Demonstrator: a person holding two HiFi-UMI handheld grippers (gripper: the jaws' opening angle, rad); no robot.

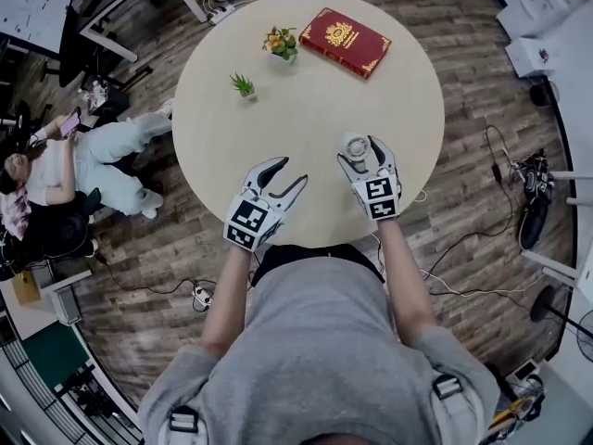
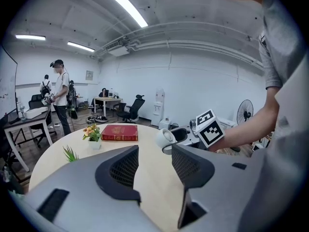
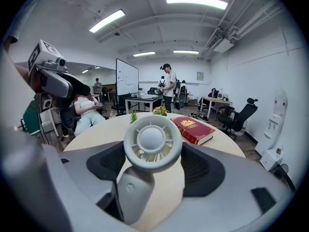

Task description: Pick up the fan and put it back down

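The round table [image 1: 315, 128] fills the middle of the head view, and the person stands at its 6 o'clock edge with a gripper in each hand.

The right gripper [image 1: 363, 158] is closed on the fan [image 1: 355, 145] – a small white handheld one with a ring-shaped head and a stubby handle. In the right gripper view the fan [image 3: 152, 140] sits between the two jaws of the right gripper [image 3: 154, 167], which stand fairly wide with the fan's body between them. Its round face is turned back toward the camera, and the tabletop shows beneath the handle. Over the table, the fan lies at about 4 o'clock from the centre, inside the rim.

The left gripper [image 1: 285, 176] hovers at about 7 o'clock with its jaws spread. In its own view the left gripper [image 2: 154, 166] has only bare tabletop between the jaws – nothing is held. From there the fan [image 2: 164, 138] shows at about 1 o'clock, gripped by the right gripper [image 2: 186, 135].

Across the table a red book [image 1: 345, 42] lies flat at 1 o'clock. A small pot of flowers [image 1: 281, 43] stands just beside it at 11 o'clock, and a little green plant [image 1: 244, 86] is at 10 o'clock. All three are well apart from the fan.

A seated person [image 1: 83, 165] is off the table at 9 o'clock.
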